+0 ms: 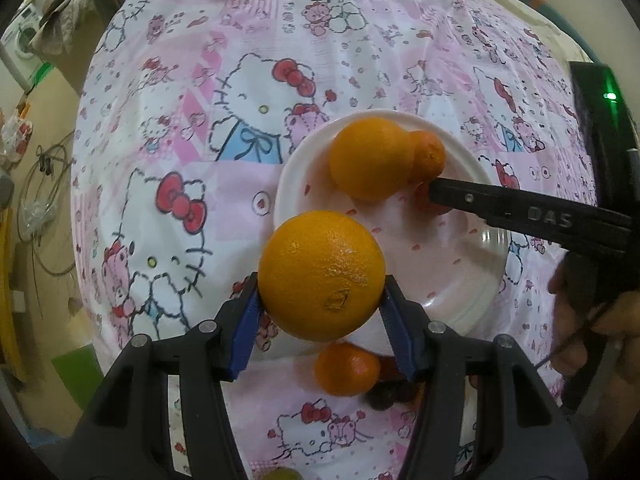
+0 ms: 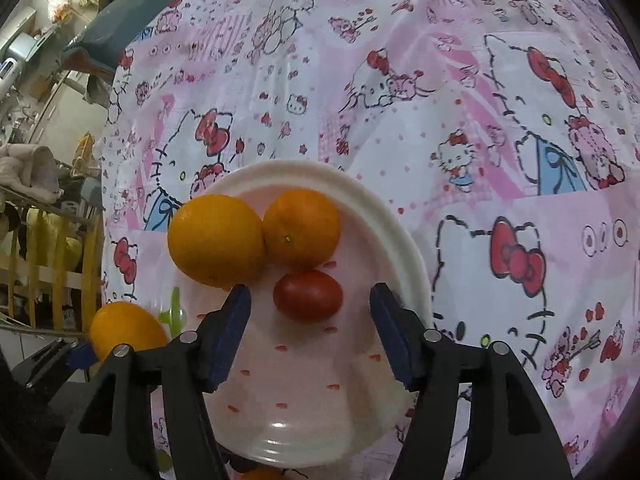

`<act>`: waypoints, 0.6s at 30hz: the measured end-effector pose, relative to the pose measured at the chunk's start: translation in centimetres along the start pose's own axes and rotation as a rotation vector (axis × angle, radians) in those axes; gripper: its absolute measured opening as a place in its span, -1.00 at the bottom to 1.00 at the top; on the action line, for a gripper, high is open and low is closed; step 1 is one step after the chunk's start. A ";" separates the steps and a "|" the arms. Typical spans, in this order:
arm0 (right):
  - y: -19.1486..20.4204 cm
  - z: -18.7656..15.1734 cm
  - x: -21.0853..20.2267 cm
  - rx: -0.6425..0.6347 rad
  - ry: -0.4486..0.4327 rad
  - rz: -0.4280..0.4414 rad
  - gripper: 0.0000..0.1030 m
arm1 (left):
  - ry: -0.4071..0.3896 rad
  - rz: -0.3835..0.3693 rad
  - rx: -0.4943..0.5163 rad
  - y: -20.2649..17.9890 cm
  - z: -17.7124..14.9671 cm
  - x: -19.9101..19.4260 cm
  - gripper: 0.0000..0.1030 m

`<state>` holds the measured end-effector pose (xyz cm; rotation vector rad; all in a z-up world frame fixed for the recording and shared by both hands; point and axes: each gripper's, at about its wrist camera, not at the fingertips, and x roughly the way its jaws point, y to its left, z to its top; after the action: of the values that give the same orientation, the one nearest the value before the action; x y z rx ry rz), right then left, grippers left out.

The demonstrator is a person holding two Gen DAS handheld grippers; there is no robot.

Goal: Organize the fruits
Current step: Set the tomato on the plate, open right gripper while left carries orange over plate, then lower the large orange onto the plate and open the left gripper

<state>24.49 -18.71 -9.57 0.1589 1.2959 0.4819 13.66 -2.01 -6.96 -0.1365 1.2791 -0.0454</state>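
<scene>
From the left wrist view, the left claw is closed on a large orange, with its blue pads pressing on both sides of the fruit. The orange is lifted and hangs above the near-left rim of the white plate, so the plate lies forward and a little to the right of this claw. On the far part of the plate a second big orange touches a smaller mandarin. A finger of the right claw comes in from the right side of the plate, and it hides most of a small red fruit. Near the plate's front edge, on the cloth, lies another mandarin beside something dark that I cannot identify.

From the right wrist view, the right claw is wide open and empty. The red tomato lies on the plate just in front of the gap between the jaws, not touched by the pads. Behind the tomato the big orange and the mandarin sit touching each other. To the left of the plate the held orange is seen.

I judge the left claw is nearer to the placing: it needs only a short move forward and right over the free near part of the plate. The plate stands on a worktop covered with a cartoon cat cloth.
</scene>
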 end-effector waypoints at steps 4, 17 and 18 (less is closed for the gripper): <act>-1.5 -0.6 -2.3 0.048 -0.039 0.015 0.26 | -0.002 -0.029 0.012 -1.3 0.6 0.3 0.02; -6.1 -3.7 -7.4 0.152 -0.098 0.050 0.26 | 0.100 -0.042 -0.002 -4.4 2.4 4.5 0.03; -6.2 -3.8 -7.4 0.154 -0.097 0.050 0.26 | 0.098 -0.043 -0.001 -4.5 2.5 4.5 0.03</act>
<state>21.08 -27.96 -6.39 0.3406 1.2354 0.4120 17.50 -6.80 -10.01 -0.1639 1.3741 -0.0889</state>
